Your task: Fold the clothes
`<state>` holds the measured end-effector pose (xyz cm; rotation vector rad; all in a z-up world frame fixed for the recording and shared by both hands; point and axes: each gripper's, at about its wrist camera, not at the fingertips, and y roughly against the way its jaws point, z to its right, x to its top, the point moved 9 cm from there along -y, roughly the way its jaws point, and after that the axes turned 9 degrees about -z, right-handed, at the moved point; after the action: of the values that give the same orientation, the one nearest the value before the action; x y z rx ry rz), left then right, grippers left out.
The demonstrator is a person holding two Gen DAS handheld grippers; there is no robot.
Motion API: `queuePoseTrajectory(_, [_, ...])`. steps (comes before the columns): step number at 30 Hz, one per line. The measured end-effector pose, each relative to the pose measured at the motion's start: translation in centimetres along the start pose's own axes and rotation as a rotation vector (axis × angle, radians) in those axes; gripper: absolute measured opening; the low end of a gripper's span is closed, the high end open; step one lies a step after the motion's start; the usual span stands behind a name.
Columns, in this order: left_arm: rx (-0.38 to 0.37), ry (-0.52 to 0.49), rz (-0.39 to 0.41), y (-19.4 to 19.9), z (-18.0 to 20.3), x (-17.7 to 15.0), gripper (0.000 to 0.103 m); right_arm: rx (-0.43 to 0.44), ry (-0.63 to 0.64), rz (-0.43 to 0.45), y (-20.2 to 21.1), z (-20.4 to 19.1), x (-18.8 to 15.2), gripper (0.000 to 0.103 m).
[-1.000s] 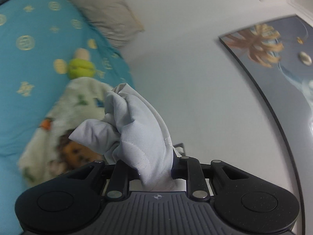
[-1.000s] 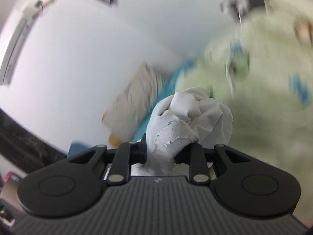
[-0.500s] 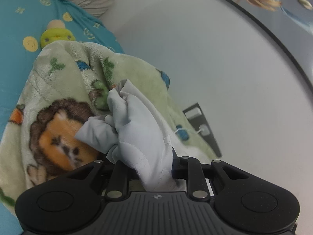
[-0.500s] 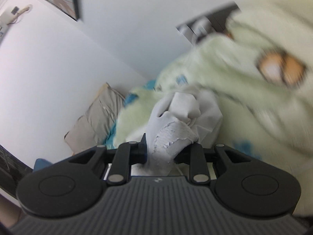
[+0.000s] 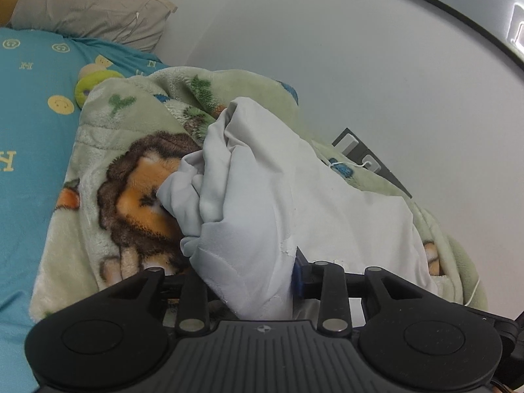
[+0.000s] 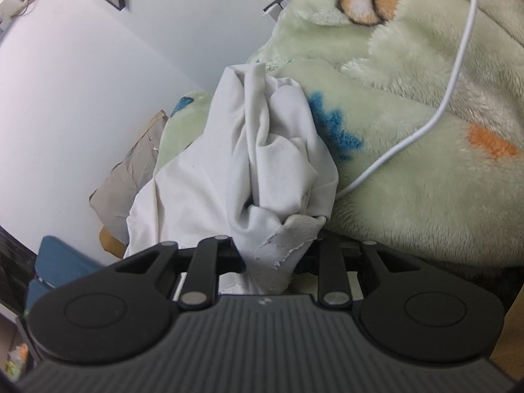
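1. Left wrist view: left gripper (image 5: 258,281) clamped on a bunched fold of the white garment (image 5: 262,196). Cloth rises straight ahead from the jaws, long axis running near to far, then spreads to the right in a flatter sheet over the green fleece blanket (image 5: 108,137).
2. Same view, surroundings: teal bedsheet (image 5: 29,131) to the left, grey pillow (image 5: 88,6) far left, white wall to the right. Little flat room showing; blanket lumpy.
3. Right wrist view: right gripper (image 6: 271,262) pinched shut on a frayed edge of the same garment. Cloth runs ahead, sags to the left.
4. Same view, surroundings: white cable (image 6: 452,98) trails across the blanket to the right, a likely snag. Both grippers equally near; garment slung between them, crumpled, not folded.
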<state>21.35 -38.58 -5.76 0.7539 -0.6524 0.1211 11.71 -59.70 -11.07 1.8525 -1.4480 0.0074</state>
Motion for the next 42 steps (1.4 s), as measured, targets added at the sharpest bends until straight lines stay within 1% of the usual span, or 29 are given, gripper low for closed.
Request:
queuePoseTrajectory(1, [0.016,-0.007,-0.004,0.1,0.2,0.2,0.04,-0.003,-0.002,-0.005,0.0,0.0,0.1,0.029])
queuePoseTrajectory(3, [0.049,-0.025,-0.02,0.7,0.7,0.2,0.058,-0.014,-0.011,-0.027,0.5,-0.2,-0.2,0.033])
queuePoseTrajectory(4, [0.064,-0.039,-0.025,1.1,0.9,0.1,0.062,-0.024,-0.02,-0.035,0.8,-0.1,-0.3,0.036])
queuePoseTrajectory(5, [0.08,-0.053,-0.03,1.5,1.1,0.0,0.069,-0.034,-0.03,-0.042,1.2,0.0,-0.4,0.044])
queuePoseTrajectory(6, [0.093,-0.071,-0.034,2.0,1.4,-0.1,0.076,-0.044,-0.04,-0.049,1.5,0.2,-0.4,0.056])
queuePoseTrajectory(7, [0.107,-0.086,-0.03,2.7,1.8,-0.3,0.078,-0.046,-0.035,-0.044,2.2,0.0,-0.5,0.063])
queuePoseTrajectory(8, [0.12,-0.102,-0.027,3.4,2.2,-0.5,0.082,-0.046,-0.027,-0.037,3.0,-0.2,-0.6,0.081])
queuePoseTrajectory(9, [0.137,-0.114,-0.022,4.2,2.5,-0.6,0.085,-0.047,-0.019,-0.029,3.8,-0.4,-0.8,0.09])
queuePoseTrajectory(10, [0.153,-0.127,-0.017,5.0,2.9,-0.6,0.087,-0.047,-0.012,-0.022,4.5,-0.6,-0.9,0.089])
queuePoseTrajectory(11, [0.167,-0.146,-0.009,6.1,3.5,-0.7,0.094,-0.052,0.014,-0.01,5.5,-1.1,-0.9,0.089])
queuePoseTrajectory(12, [0.176,-0.168,0.018,7.4,4.2,-0.7,0.101,-0.057,0.044,0.003,6.4,-1.6,-0.9,0.089])
queuePoseTrajectory(13, [0.186,-0.191,0.045,8.7,4.9,-0.7,0.103,-0.061,0.061,0.017,7.5,-2.2,-1.0,0.089])
queuePoseTrajectory(15, [0.202,-0.246,0.107,11.7,6.8,-0.9,0.103,-0.058,0.109,0.044,9.8,-3.6,-1.3,0.089])
queuePoseTrajectory(21, [0.221,-0.33,0.205,20.5,11.2,-1.4,0.103,-0.063,0.279,0.139,16.8,-8.9,-2.3,0.089])
queuePoseTrajectory(26, [0.248,-0.416,0.298,27.7,14.5,-2.8,0.103,-0.068,0.4,0.201,22.0,-12.5,-4.2,0.089])
queuePoseTrajectory(30, [0.234,-0.411,0.341,32.5,16.0,-4.3,0.103,-0.079,0.483,0.238,25.0,-14.4,-6.7,0.089])
queuePoseTrajectory(33, [0.253,-0.42,0.374,35.2,16.3,-5.6,0.103,-0.086,0.544,0.265,27.1,-15.8,-8.6,0.089])
queuePoseTrajectory(36, [0.277,-0.431,0.396,37.4,16.2,-7.2,0.103,-0.078,0.576,0.295,28.7,-16.8,-10.6,0.089])
queuePoseTrajectory(39, [0.284,-0.423,0.416,39.1,15.8,-8.6,0.103,-0.078,0.595,0.316,29.2,-17.2,-12.1,0.089])
queuePoseTrajectory(42, [0.315,-0.43,0.433,39.9,15.3,-9.8,0.103,-0.079,0.614,0.337,29.6,-17.5,-13.7,0.089])
